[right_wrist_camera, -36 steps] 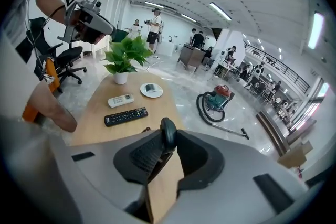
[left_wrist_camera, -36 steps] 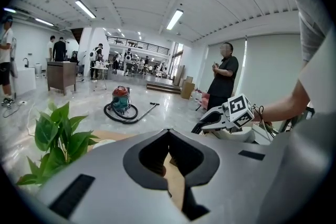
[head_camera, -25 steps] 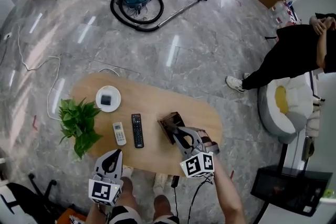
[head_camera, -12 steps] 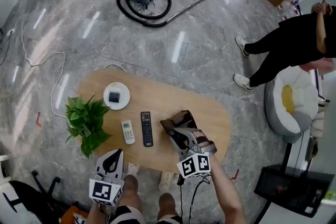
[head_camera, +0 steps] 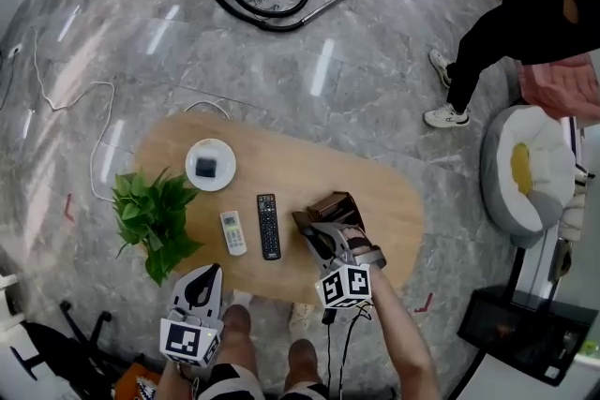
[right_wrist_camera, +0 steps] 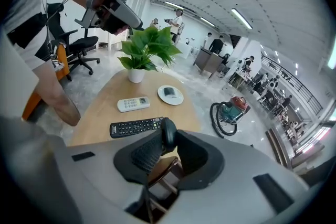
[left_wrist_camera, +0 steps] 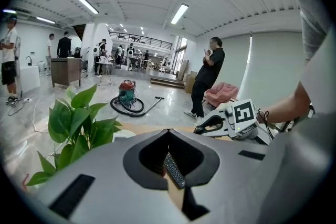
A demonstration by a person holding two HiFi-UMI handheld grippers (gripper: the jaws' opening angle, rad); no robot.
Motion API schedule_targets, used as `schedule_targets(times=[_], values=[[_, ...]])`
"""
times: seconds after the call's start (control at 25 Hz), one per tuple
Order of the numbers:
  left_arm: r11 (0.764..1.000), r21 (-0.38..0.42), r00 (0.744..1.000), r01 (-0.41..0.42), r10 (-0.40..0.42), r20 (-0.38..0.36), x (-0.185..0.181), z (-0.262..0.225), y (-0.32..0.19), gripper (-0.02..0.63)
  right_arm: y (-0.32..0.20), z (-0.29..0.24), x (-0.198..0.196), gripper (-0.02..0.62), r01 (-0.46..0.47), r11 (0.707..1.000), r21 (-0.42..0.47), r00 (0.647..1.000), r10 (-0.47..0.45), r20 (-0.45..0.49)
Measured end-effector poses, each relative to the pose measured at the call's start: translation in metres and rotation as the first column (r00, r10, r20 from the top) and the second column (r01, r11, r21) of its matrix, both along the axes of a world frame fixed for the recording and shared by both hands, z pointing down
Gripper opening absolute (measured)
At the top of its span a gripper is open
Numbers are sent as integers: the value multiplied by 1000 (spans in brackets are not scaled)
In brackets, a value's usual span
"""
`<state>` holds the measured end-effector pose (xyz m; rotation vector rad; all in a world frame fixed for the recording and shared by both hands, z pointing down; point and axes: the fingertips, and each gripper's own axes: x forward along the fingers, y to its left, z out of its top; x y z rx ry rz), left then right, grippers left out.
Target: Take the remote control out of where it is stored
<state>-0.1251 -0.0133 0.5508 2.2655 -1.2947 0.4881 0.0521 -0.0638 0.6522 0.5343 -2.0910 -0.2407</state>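
Between the two jaws of the right claw (right_wrist_camera: 168,136) stands a dark remote control (right_wrist_camera: 149,152) with a rounded end, and the jaws pinch it from both sides. Directly under it is the open brown wooden box (right_wrist_camera: 163,170), at the near right part of the tabletop (head_camera: 291,169). Left of the box, a black remote (head_camera: 268,226) and a white remote (head_camera: 232,232) lie flat, side by side but apart. Behind them is a white dish (head_camera: 195,155), and a green plant (head_camera: 155,215) stands at the left end. Off the near edge hangs the left claw (head_camera: 212,270), with its jaws pressed together and nothing between them.
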Motion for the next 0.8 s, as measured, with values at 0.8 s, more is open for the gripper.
schedule_targets(times=[0.8], values=[[999, -40, 1000, -7, 7, -5, 0, 22, -16, 6, -13, 47, -9, 94, 22, 1000, -9, 999, -23, -47]])
